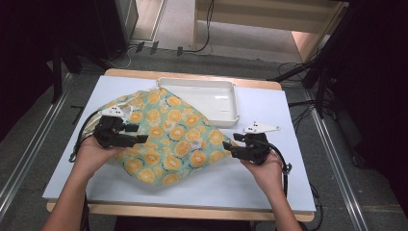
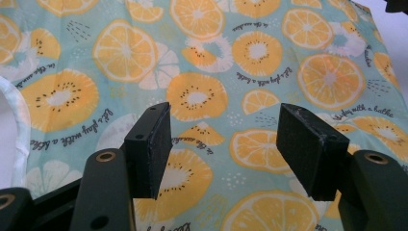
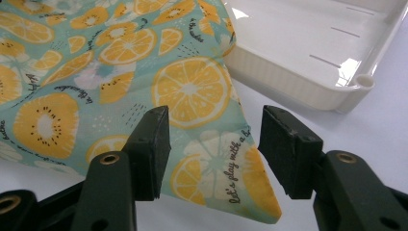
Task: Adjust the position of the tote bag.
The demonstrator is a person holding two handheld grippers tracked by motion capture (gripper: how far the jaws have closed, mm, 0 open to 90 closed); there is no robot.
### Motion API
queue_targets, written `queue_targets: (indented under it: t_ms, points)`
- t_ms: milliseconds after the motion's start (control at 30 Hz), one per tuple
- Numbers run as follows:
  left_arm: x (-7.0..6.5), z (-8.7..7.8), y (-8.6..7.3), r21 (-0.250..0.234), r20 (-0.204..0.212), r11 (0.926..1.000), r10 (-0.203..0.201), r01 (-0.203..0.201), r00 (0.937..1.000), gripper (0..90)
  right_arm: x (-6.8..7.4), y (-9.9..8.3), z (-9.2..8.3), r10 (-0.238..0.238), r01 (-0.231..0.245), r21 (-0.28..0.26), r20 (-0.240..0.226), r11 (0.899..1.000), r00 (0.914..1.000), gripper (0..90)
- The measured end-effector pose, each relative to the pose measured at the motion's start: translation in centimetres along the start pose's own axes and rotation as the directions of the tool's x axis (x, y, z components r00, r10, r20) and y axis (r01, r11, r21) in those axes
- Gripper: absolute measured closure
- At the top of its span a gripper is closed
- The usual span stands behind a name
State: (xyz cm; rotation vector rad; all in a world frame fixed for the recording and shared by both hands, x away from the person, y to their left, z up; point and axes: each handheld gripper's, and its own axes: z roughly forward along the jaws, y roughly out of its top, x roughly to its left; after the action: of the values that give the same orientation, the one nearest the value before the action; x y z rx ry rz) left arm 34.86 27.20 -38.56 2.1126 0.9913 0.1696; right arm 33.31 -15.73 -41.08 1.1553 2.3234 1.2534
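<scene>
A pale blue cloth (image 1: 173,137) printed with orange and lemon slices lies spread across the white table (image 1: 250,185). My left gripper (image 1: 137,134) hovers over the cloth's left edge, jaws open, nothing pinched between them; in the left gripper view the cloth (image 2: 240,62) lies flat beyond the open jaws (image 2: 223,149). My right gripper (image 1: 232,149) sits at the cloth's right corner, also open. In the right gripper view that corner (image 3: 226,168) lies between and below the pads (image 3: 154,149), which stand apart from it.
A shallow white plastic tray (image 1: 226,113) stands at the back of the table, its near wall (image 3: 288,77) touching the cloth's far edge. Cables trail from both grippers. Dark floor rails flank the table on both sides.
</scene>
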Motion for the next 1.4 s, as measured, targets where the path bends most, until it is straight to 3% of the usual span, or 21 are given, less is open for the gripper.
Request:
queue_targets:
  t_ms: [100,233,800,1400]
  points:
    - [-0.1,-0.1,0.0,-0.013,-0.013,0.9999,0.010,-0.010,0.9999,38.4,0.0,0.0,0.1,-0.017,0.017,0.017,-0.003,1.000,0.9999,44.0]
    - [-0.2,0.0,-0.2,-0.014,-0.017,0.9999,0.007,-0.007,0.9998,38.6,-0.2,0.0,0.0,-0.001,0.001,0.006,-0.033,1.000,0.9994,44.2]
    - [-0.1,-0.8,-1.0,-0.015,-0.021,0.9998,-0.016,0.016,0.9997,38.6,0.1,0.6,0.9,-0.044,0.045,0.019,-0.052,0.999,0.9977,44.2]
    - [0.4,-1.3,-1.0,-0.026,-0.042,0.9994,-0.023,0.022,0.9989,37.3,0.6,0.6,0.8,-0.051,0.053,0.026,-0.059,0.998,0.9970,44.1]
